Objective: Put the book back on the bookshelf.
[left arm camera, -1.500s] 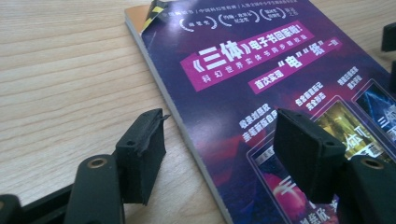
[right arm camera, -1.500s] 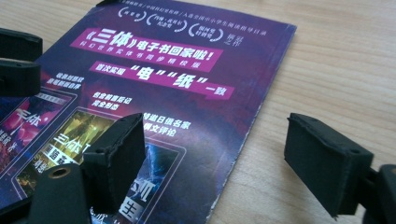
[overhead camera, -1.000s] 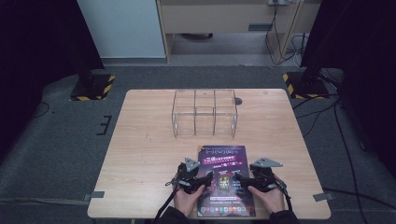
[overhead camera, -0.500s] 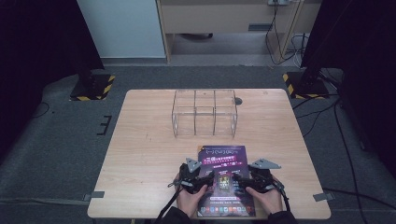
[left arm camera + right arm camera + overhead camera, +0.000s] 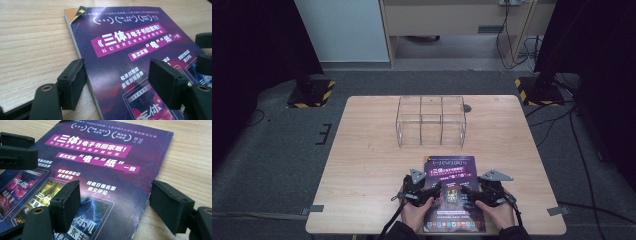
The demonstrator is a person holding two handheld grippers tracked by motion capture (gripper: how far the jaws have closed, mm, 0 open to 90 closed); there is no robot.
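Straddling the purple book [image 5: 452, 192] flat at our table's [image 5: 362, 150] near edge, our left gripper [image 5: 117, 77] jaws wide over its spine edge, just narrowing slightly, our right gripper [image 5: 113, 200] jaws wide across its other edge, nothing clamped.

The booklet [image 5: 451, 192] at the table's near edge has a deep purple cover with magenta banners carrying white lettering, small bright picture panels, and one curled corner showing orange with black-and-yellow stripes. The table [image 5: 367, 165] is pale wood with fine grain lines. The compartment box [image 5: 430, 121] toward the far edge is clear, and both claws are matt black: left claw [image 5: 117, 82], right claw [image 5: 115, 202].
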